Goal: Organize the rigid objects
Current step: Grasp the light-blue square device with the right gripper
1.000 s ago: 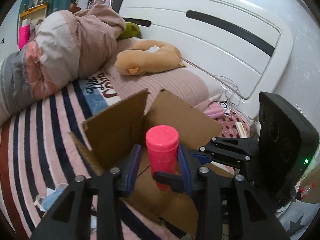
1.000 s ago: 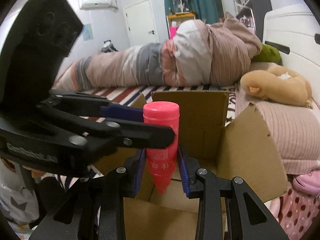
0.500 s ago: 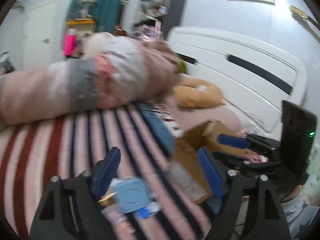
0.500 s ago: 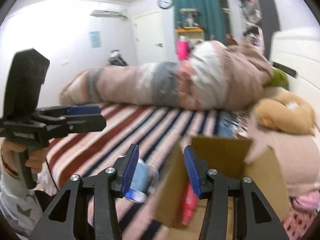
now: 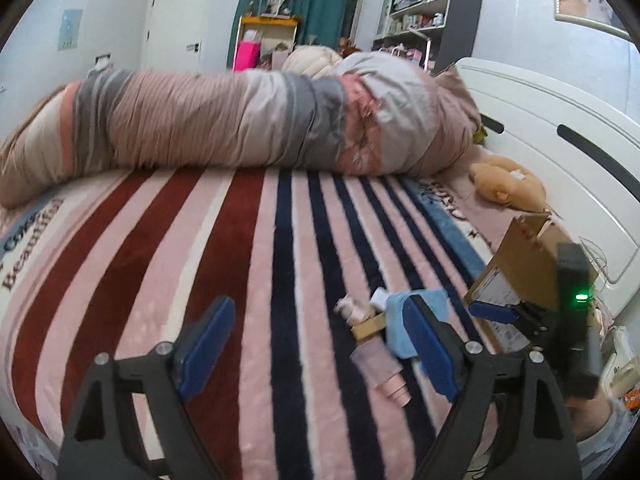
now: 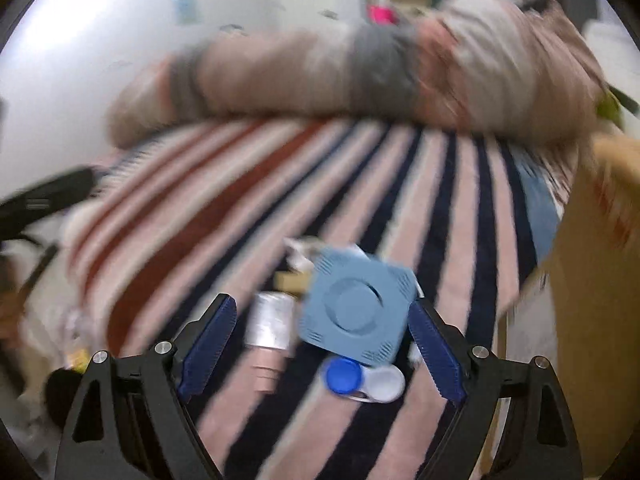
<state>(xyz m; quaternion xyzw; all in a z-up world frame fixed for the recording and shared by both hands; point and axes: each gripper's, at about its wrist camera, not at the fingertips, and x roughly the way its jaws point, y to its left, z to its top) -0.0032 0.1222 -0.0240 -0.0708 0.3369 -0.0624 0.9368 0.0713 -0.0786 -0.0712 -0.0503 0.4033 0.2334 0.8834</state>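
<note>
Both the left claw (image 5: 320, 344) and right claw (image 6: 322, 340) gape apart, holding nothing. The blue square case (image 6: 356, 306) lies near the bed's (image 5: 240, 240) right edge beside the cardboard box (image 5: 528, 256); the blanket (image 5: 168, 248) reads "Beautiful".

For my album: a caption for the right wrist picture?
Open right tool above a blue square box on the striped blanket.

Now swinging away from the cardboard box (image 5: 532, 256), left gripper (image 5: 320, 344) and right gripper (image 6: 324, 348) both spread wide, no longer clamping the pink bottle, facing the blue square case (image 6: 356, 306).
</note>
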